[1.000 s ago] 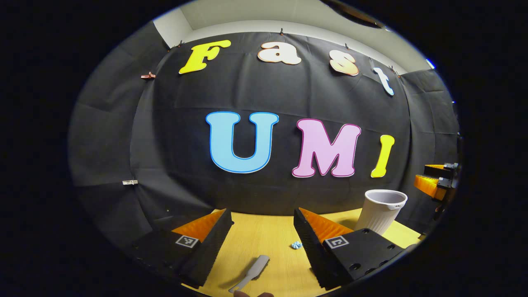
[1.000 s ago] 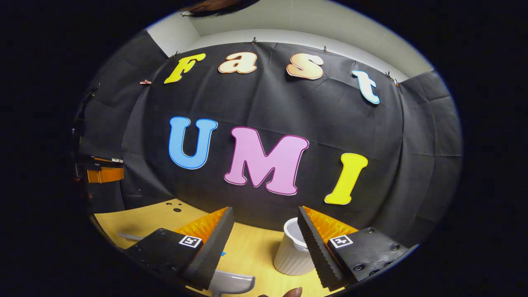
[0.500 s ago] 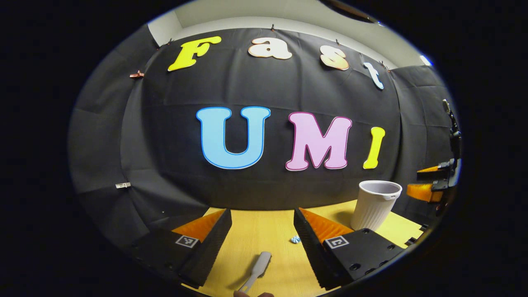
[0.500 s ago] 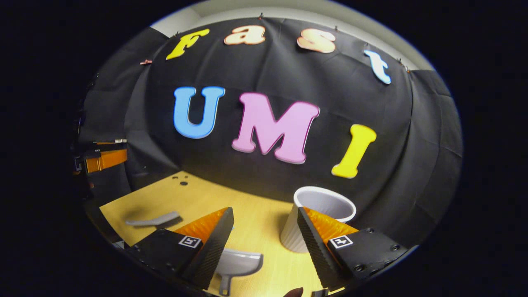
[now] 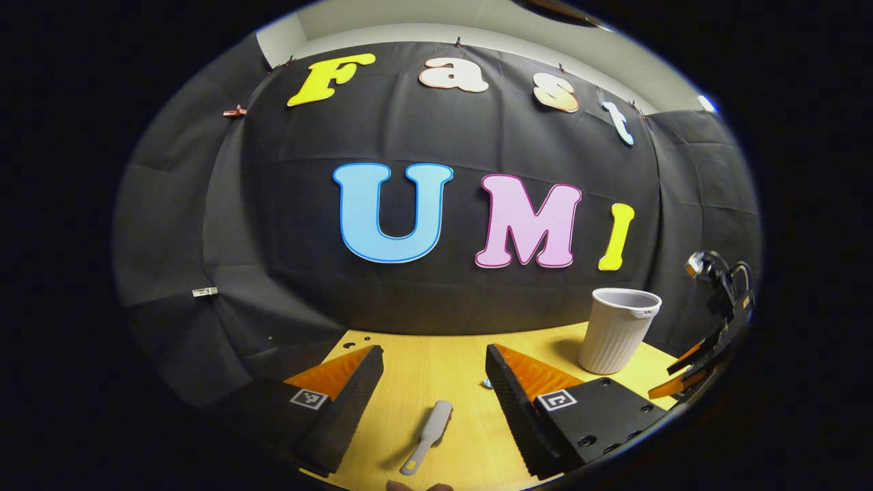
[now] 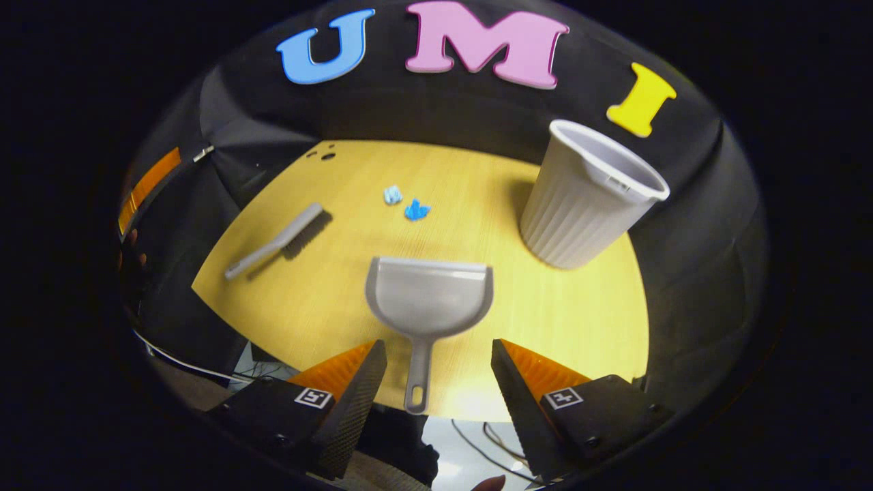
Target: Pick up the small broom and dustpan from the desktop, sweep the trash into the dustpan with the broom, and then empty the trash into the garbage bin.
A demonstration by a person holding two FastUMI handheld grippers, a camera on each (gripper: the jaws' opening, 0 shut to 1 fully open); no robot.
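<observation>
Dustpan (image 6: 428,294) handle points at right claw (image 6: 436,382).

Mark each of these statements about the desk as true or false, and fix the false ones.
1. The dustpan lies flat on the desk with nothing holding it. True.
2. The right hand-held gripper is shut on the dustpan handle. False: its fingers stand open on either side of the handle, apart from it.
3. Two small blue scraps lie between the dustpan and the far wall. True.
4. The broom rests inside the bin. False: it lies on the desk, left of the dustpan.
5. The bin lies on its side. False: it stands upright, mouth up.
</observation>
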